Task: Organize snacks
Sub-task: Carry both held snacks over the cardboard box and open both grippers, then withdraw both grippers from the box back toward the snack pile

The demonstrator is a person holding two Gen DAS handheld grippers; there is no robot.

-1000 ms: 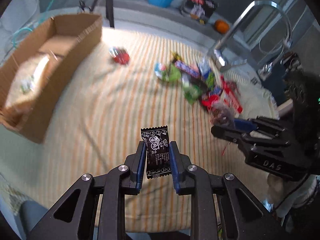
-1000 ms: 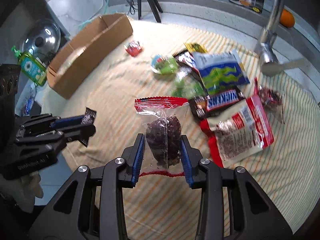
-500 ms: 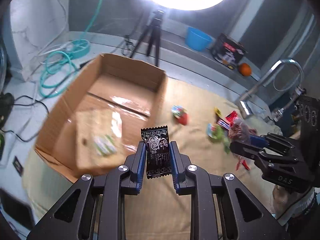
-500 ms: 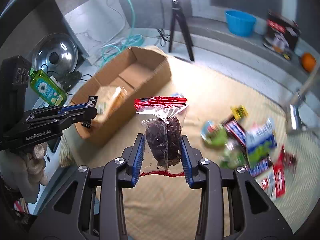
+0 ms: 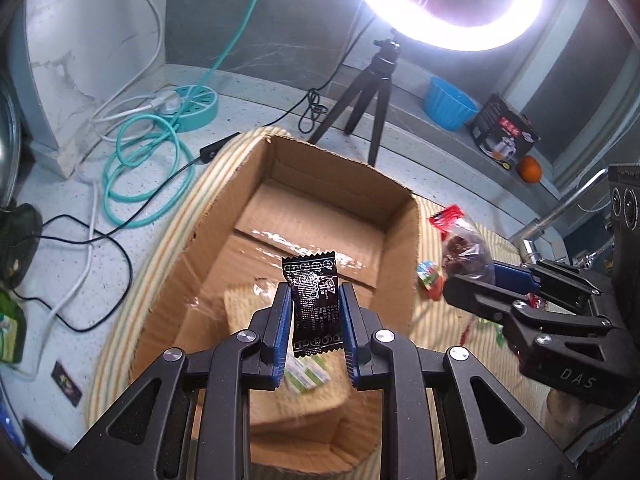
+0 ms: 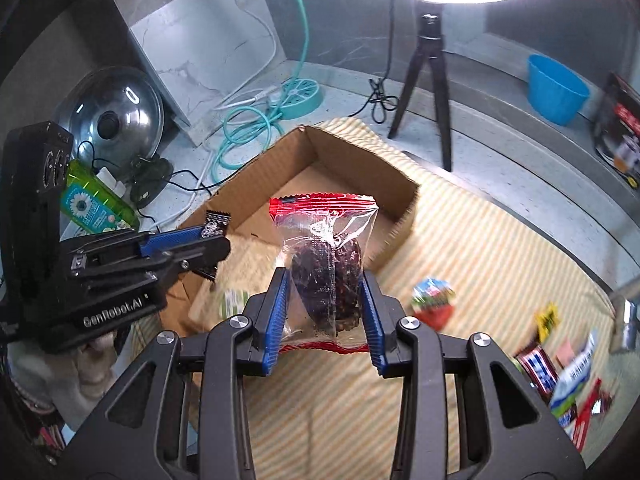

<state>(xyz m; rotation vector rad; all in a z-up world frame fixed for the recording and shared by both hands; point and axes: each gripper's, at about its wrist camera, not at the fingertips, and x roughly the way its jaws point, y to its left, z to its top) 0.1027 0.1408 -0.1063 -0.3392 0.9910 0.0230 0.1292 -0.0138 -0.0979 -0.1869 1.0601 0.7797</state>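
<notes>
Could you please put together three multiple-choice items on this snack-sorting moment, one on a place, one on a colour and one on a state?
1. Where does the cardboard box stand?
A. on the striped cloth
B. on the bare grey counter
C. on the window ledge

2. What colour is the small wrapper in the left gripper?
A. yellow
B. black with white print
C. plain white

3. How does the right gripper stand?
A. open and empty
B. shut with nothing in it
C. shut on the clear bag of dark snacks

Answers:
1 A, the striped cloth spreads out under and around the box.
2 B, dark foil with pale print sits between the blue pads.
3 C, both pads press the bag's sides.
</notes>
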